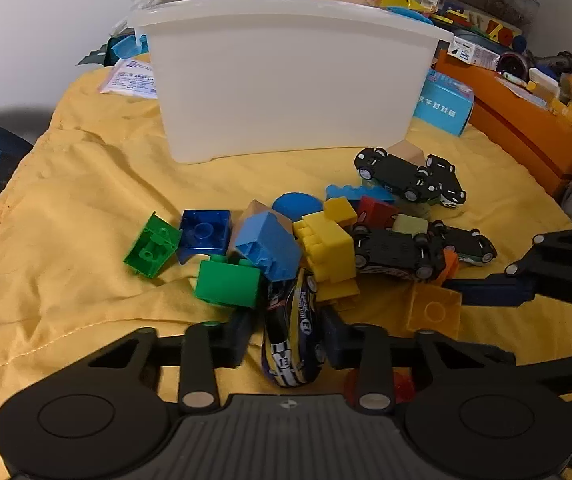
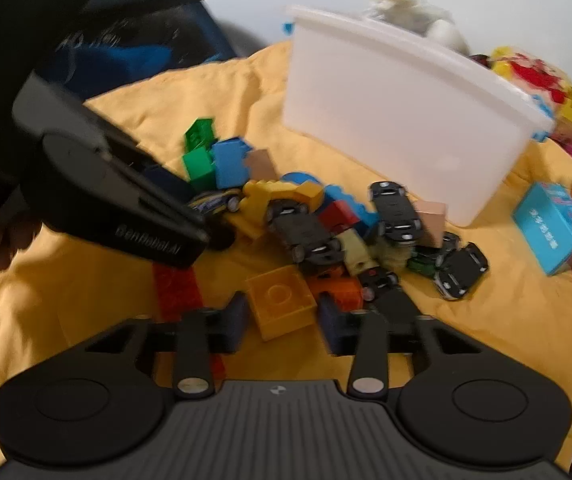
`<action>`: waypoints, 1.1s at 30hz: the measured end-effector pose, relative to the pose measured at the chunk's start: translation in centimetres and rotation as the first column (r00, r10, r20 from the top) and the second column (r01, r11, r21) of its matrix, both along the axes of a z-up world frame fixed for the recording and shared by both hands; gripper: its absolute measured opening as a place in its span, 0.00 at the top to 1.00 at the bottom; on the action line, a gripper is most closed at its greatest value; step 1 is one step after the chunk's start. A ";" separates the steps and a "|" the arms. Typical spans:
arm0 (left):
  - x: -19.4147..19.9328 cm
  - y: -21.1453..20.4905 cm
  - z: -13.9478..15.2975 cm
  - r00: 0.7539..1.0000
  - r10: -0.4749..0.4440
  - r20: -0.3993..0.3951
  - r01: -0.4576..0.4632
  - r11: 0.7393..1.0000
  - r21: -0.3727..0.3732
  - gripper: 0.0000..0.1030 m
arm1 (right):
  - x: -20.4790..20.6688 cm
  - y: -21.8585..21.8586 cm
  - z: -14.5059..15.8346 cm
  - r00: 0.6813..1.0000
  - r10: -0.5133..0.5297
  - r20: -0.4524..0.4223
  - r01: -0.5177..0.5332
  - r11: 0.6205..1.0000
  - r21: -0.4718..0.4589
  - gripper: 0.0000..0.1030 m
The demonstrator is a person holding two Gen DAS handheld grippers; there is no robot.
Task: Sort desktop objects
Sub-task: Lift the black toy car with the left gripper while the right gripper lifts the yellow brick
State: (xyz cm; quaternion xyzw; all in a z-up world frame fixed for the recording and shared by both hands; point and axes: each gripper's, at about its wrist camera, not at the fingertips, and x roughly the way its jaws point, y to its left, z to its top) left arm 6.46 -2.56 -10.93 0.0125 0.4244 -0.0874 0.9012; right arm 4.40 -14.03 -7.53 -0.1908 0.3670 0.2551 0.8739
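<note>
A rumpled yellow cloth (image 1: 66, 208) is covering the work surface, filling most of both views, with a pale wall showing along the top of each frame. A white plastic bin (image 1: 286, 80) is sitting on the cloth at upper centre of the left wrist view, and an orange box (image 1: 526, 128) piled with clutter is lining the right edge. A teal carton (image 1: 444, 106) is lying just beside the bin's lower right corner. Mid-frame, a heap of toy blocks and overturned toy cars (image 1: 398, 250) is spreading across the cloth. At bottom centre, the left gripper (image 1: 288, 338) is standing part open, its fingers flanking a striped race car (image 1: 292, 340); firm contact cannot be told. In the right wrist view, the right gripper (image 2: 282, 320) is likewise spread around a translucent yellow block (image 2: 282, 306), apparently not clamped.
</note>
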 end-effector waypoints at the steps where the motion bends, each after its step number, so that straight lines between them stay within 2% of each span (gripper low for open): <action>1: -0.1 0.0 0.1 1.000 -0.001 0.001 0.001 1.000 0.007 0.71 | -0.1 -0.1 0.0 1.000 -0.013 -0.003 0.013 1.000 0.011 0.62; 6: -1.0 0.2 0.7 0.999 -0.034 0.015 0.034 0.999 0.003 0.75 | -1.0 -1.7 0.9 0.996 -0.088 -0.012 0.089 0.993 0.083 0.62; 11: -3.3 0.7 1.3 0.998 -0.062 0.024 0.061 0.998 0.019 0.74 | -2.2 -3.5 0.9 0.987 -0.153 -0.042 0.156 0.983 0.100 0.62; 13: -4.1 0.8 1.0 0.998 -0.057 0.026 0.056 0.998 0.037 0.70 | -2.5 -4.0 0.3 0.983 -0.172 -0.067 0.177 0.980 0.086 0.62; 15: -4.0 1.0 0.3 0.999 -0.034 -0.008 0.034 0.998 0.043 0.65 | -2.5 -4.1 -0.3 0.980 -0.177 -0.088 0.184 0.980 0.078 0.62; 18: -3.7 1.4 0.0 1.000 -0.010 -0.003 0.010 1.000 0.015 0.65 | -2.3 -4.0 -0.6 0.978 -0.192 -0.084 0.198 0.978 0.072 0.57; 20: -3.4 1.3 -0.1 1.000 -0.008 -0.001 0.008 1.000 0.008 0.65 | -2.2 -3.8 -0.6 0.978 -0.189 -0.082 0.196 0.978 0.077 0.60; 25: -3.3 1.2 0.1 0.999 -0.033 0.011 0.033 0.999 0.010 0.79 | -2.5 -3.9 -0.4 0.979 -0.188 -0.079 0.195 0.976 0.093 0.62; 33: -3.9 2.3 2.6 0.998 -0.012 0.056 0.014 1.000 -0.026 0.81 | -2.6 -5.5 2.6 0.971 -0.236 -0.039 0.240 0.956 0.172 0.62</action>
